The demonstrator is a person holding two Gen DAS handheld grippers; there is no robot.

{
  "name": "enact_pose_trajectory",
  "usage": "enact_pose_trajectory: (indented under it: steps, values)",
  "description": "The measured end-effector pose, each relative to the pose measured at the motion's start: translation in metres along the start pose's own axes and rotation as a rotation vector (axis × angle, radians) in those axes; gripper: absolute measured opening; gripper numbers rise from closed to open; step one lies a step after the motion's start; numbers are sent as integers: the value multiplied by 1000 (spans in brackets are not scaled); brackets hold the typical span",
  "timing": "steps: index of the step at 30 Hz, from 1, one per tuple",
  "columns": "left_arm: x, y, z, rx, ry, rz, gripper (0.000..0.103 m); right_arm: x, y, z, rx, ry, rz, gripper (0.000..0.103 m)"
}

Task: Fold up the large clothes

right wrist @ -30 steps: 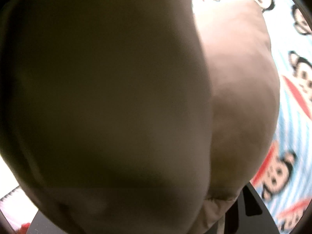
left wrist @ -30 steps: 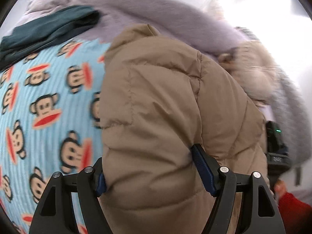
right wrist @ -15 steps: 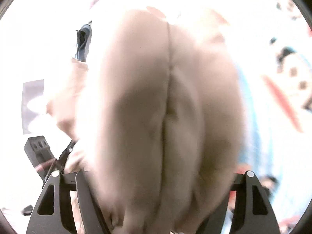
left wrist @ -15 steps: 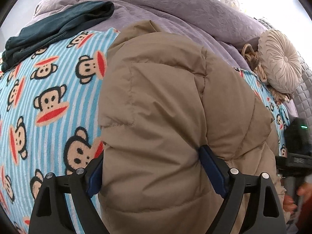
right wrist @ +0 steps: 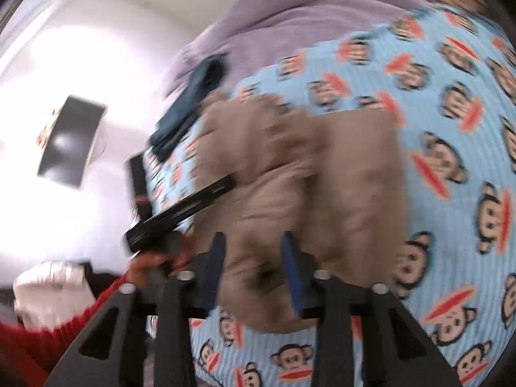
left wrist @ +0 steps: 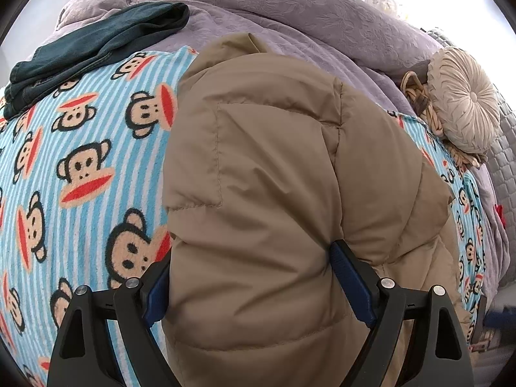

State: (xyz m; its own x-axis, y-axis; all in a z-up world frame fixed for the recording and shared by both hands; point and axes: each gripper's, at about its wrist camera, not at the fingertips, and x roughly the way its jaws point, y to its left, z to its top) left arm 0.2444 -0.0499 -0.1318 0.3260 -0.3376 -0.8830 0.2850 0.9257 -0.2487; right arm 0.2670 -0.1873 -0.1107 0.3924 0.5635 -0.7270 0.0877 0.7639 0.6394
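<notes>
Left wrist: puffy quilted tan jacket (left wrist: pixel 264 200), fuzzy striped blanket (left wrist: pixel 80 161).

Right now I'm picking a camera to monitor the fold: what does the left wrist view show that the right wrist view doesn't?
Only the left wrist view: the round pleated cushion, sharply. Only the right wrist view, blurred: a red sleeve and the left gripper from outside. Both: the tan puffer jacket, monkey-print blanket, dark folded garment, purple bedding.

A bedroom: lilac quilt (left wrist: pixel 290 9) and monkey-print blanket (left wrist: pixel 80 161) cover a bed.
</notes>
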Motion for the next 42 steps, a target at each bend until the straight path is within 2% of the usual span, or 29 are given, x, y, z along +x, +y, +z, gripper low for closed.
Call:
enact_pose_trajectory:
  steps: [2,3,4,6,8,9,17,19,20,22,29,31,33,35,37,39,41,42]
  values:
    - [0,-1,0,-2,3,8,89,16,26,-6,-105,41,-30,30]
    - [-1,-1,0,-4,5,13,89,13,24,-17,-133,51,-63,29]
    - [-1,-2,0,-4,7,20,89,28,24,-20,-153,76,-128,28]
    - [-2,-3,0,-2,8,21,89,47,15,-28,-146,107,-201,26]
    - [-2,-6,-1,4,9,18,93,54,3,-36,-159,133,-274,19]
    - [-1,-7,-1,9,11,16,93,53,-1,-42,-156,144,-285,19]
    - [-21,-27,-9,91,-3,49,92,78,-34,-74,-175,170,-327,19]
    - [-32,-29,-11,116,-20,42,79,79,-44,-77,-139,160,-306,19]
    - [-38,-30,-11,127,-20,37,78,79,-49,-78,-123,156,-295,19]
    - [-46,-32,-11,137,-27,22,68,78,-55,-80,-108,148,-283,19]
    - [-55,-56,11,170,-75,-45,68,77,-61,-84,-104,139,-280,19]
    - [-48,-68,15,204,-80,-23,68,75,-64,-83,-87,140,-277,19]
    - [-38,-75,19,240,-98,42,68,70,-64,-80,-75,144,-274,19]
    - [-25,-70,25,213,-85,65,68,64,-64,-77,-62,151,-277,19]
    - [-22,-60,31,159,-81,58,68,53,-62,-73,-48,148,-297,26]
    - [-22,-54,33,136,-84,56,68,38,-56,-65,-50,117,-310,28]
    - [-21,-52,33,146,-82,58,68,14,-48,-51,-59,35,-282,42]
    - [-20,-52,33,153,-82,63,68,8,-47,-46,-55,9,-274,59]
